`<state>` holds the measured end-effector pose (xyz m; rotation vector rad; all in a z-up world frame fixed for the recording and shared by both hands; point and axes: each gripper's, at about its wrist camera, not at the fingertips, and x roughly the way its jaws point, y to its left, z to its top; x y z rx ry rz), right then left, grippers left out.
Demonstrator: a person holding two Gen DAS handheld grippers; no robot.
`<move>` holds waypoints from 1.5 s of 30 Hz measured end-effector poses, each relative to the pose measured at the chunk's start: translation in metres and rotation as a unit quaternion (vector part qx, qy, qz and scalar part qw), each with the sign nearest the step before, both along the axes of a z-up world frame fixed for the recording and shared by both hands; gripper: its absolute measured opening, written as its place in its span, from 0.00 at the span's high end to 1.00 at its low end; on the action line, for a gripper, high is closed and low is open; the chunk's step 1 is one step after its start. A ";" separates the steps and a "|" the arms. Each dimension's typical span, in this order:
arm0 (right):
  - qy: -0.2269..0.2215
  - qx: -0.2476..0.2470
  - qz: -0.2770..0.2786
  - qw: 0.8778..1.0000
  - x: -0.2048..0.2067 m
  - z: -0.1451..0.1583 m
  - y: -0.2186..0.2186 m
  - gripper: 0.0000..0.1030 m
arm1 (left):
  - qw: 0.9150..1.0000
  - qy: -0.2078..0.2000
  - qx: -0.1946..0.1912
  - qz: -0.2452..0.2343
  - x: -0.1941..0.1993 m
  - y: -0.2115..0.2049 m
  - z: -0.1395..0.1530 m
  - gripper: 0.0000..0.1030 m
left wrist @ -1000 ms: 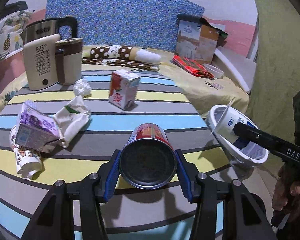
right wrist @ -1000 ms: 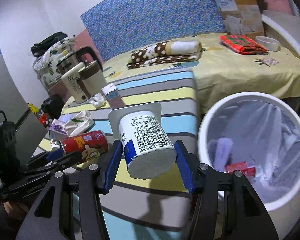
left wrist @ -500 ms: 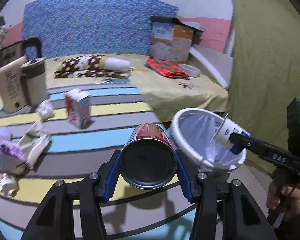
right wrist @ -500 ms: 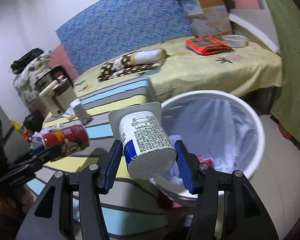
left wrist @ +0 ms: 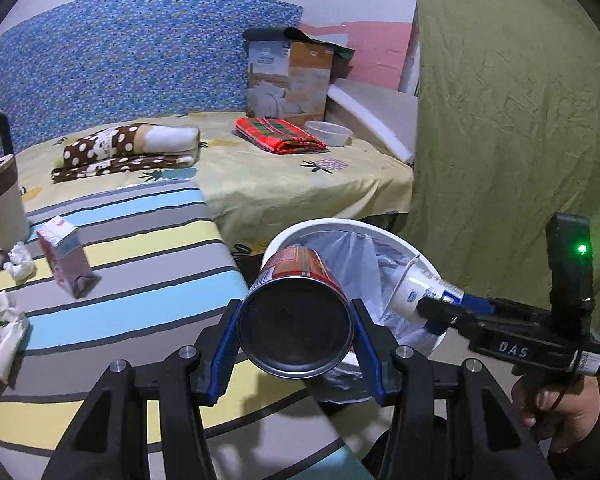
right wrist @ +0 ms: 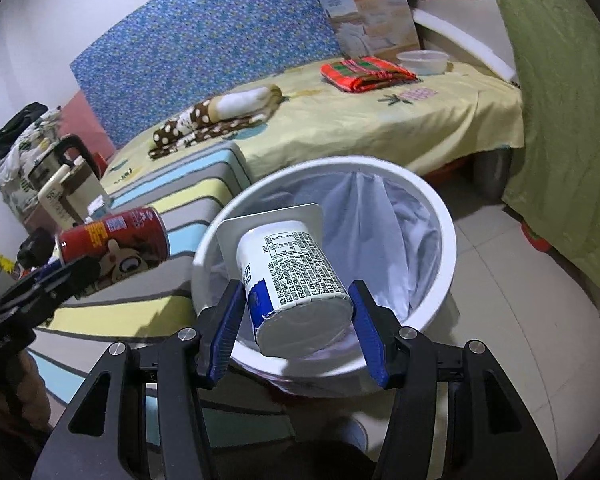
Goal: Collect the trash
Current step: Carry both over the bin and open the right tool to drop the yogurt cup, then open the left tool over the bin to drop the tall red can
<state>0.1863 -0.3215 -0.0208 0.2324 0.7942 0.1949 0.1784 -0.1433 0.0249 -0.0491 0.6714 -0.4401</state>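
Two grippers each hold trash at the white bin [right wrist: 440, 216]: the left gripper [left wrist: 296, 336] clamps a red can [left wrist: 300, 292] at the rim, beside the striped table [left wrist: 140, 248]; the right gripper [right wrist: 296, 320] grips a yogurt cup [right wrist: 292, 276] over the liner. A carton [left wrist: 66, 256], tissue [left wrist: 18, 266] and wrappers [left wrist: 0, 328] lie on the table; a kettle [right wrist: 66, 184] stands behind.

Metal, plastic, paper and cloth

The red can [left wrist: 296, 316] looked like glossy printed metal with a dull dark base; the yogurt cup [right wrist: 296, 284] was smooth white plastic, the bin [right wrist: 440, 216] glossy plastic lined with thin crinkled film, the striped counter [left wrist: 140, 240] cover matt cloth.
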 end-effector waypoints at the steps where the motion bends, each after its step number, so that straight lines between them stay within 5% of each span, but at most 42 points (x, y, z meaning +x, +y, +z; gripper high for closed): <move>1: 0.004 0.000 0.001 1.000 0.001 -0.002 -0.001 0.46 | 1.000 0.001 0.001 -0.002 0.001 -0.003 -0.001 0.49; 34: 0.005 0.027 -0.025 0.999 -0.002 -0.008 -0.025 0.44 | 0.995 0.064 0.012 -0.076 0.040 -0.058 -0.046 0.49; 45: -0.014 0.029 -0.023 0.999 -0.008 0.004 -0.020 0.44 | 0.997 0.054 0.003 -0.057 0.033 -0.048 -0.037 0.46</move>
